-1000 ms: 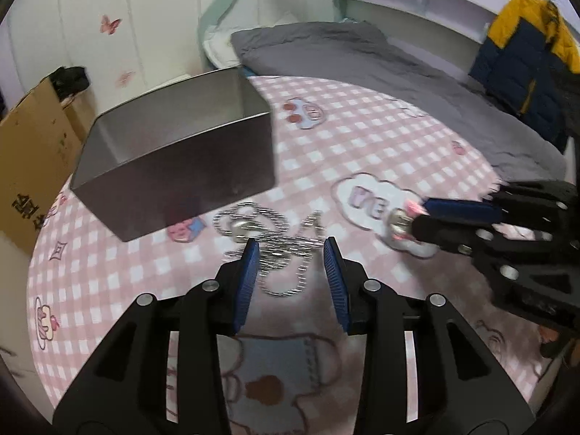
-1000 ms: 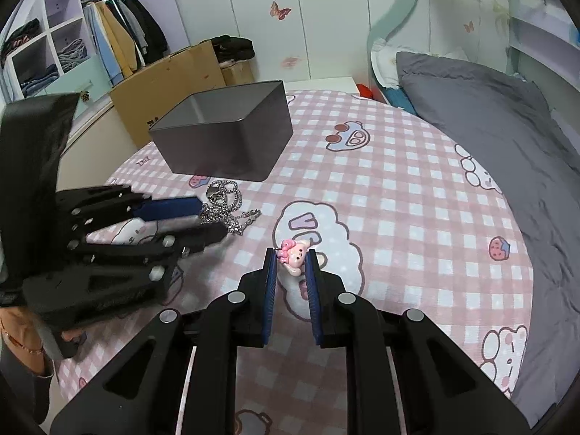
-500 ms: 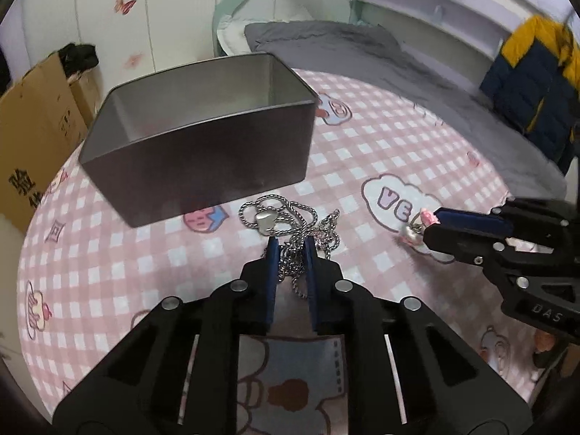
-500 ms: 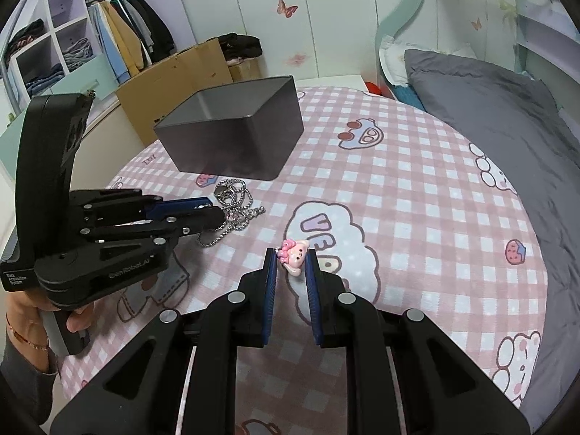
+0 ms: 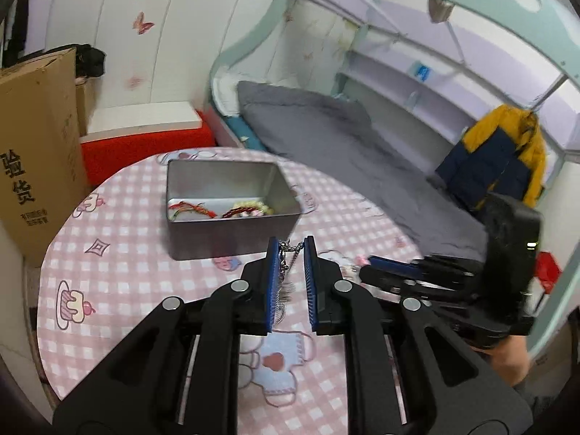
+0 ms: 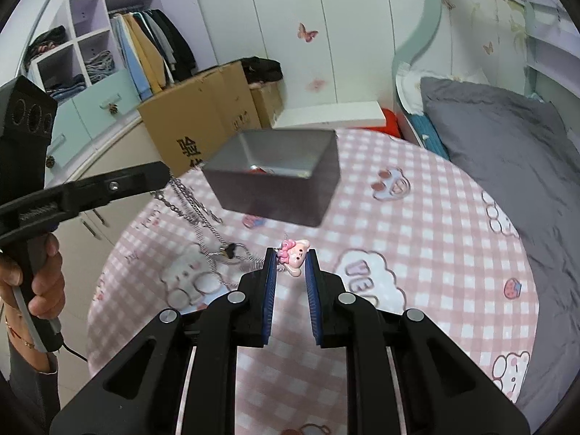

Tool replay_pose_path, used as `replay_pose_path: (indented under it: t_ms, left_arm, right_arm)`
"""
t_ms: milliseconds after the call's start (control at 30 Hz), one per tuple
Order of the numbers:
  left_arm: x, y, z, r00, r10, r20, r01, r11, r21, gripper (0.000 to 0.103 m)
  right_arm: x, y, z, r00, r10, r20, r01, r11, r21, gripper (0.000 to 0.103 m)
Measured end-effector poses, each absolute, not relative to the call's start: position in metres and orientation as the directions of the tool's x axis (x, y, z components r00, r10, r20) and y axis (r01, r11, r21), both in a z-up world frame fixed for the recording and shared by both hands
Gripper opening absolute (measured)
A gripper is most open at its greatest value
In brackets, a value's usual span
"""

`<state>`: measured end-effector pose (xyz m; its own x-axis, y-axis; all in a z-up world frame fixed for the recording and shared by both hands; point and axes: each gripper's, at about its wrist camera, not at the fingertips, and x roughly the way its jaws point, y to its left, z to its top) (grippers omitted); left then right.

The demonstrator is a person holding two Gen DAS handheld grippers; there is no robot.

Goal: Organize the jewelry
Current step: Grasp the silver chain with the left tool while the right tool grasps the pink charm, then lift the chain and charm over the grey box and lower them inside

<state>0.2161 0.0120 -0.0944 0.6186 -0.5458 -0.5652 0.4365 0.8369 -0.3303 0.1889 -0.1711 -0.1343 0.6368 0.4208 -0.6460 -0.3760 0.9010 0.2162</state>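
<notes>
My left gripper [image 5: 291,246] is shut on a silver chain necklace [image 5: 286,253] and holds it lifted above the table, just short of the grey metal box [image 5: 232,210]. The chain [image 6: 197,210] hangs from the left gripper [image 6: 159,174] in the right wrist view. Red and beaded jewelry [image 5: 221,211] lies inside the box. My right gripper [image 6: 290,257] is shut on a pink bunny charm [image 6: 295,252], held above the table in front of the box [image 6: 275,181].
The round table [image 5: 119,253] has a pink checked cloth. A cardboard carton [image 6: 203,123] stands beyond its far-left edge, a grey bed [image 6: 507,145] along the right. A red-and-white low bench [image 5: 145,134] sits behind the table.
My left gripper closed on the chain and lifted it off the table. The right gripper also rose with the charm. Both views now look down into the box.
</notes>
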Motion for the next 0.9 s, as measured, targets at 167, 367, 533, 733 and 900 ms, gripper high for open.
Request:
replay_pose_path:
  t_ms: [167, 367, 533, 733, 900]
  left_arm:
    - [0.209, 0.025, -0.071, 0.646, -0.556, -0.522, 0.449, 0.831, -0.328, 0.013]
    - [0.211, 0.037, -0.053, 0.671, -0.550, -0.497, 0.453, 0.835, -0.313, 0.013]
    - [0.219, 0.041, -0.056, 0.672, -0.548, -0.498, 0.449, 0.836, -0.314, 0.013]
    - [0.235, 0.044, -0.064, 0.665, -0.544, -0.512, 0.433, 0.839, -0.328, 0.014]
    - [0.249, 0.043, -0.061, 0.664, -0.537, -0.521, 0.432, 0.843, -0.319, 0.013]
  right_arm:
    - [0.192, -0.159, -0.118, 0.646, 0.436, -0.626, -0.394, 0.893, 0.216, 0.014]
    - [0.202, -0.150, -0.105, 0.654, 0.451, -0.607, -0.407, 0.886, 0.221, 0.014]
    - [0.223, -0.145, -0.094, 0.671, 0.459, -0.582, -0.403, 0.885, 0.234, 0.014]
    - [0.258, -0.134, -0.102, 0.674, 0.431, -0.600, -0.381, 0.899, 0.217, 0.014]
    - [0.279, -0.131, -0.119, 0.663, 0.404, -0.630, -0.357, 0.910, 0.208, 0.015]
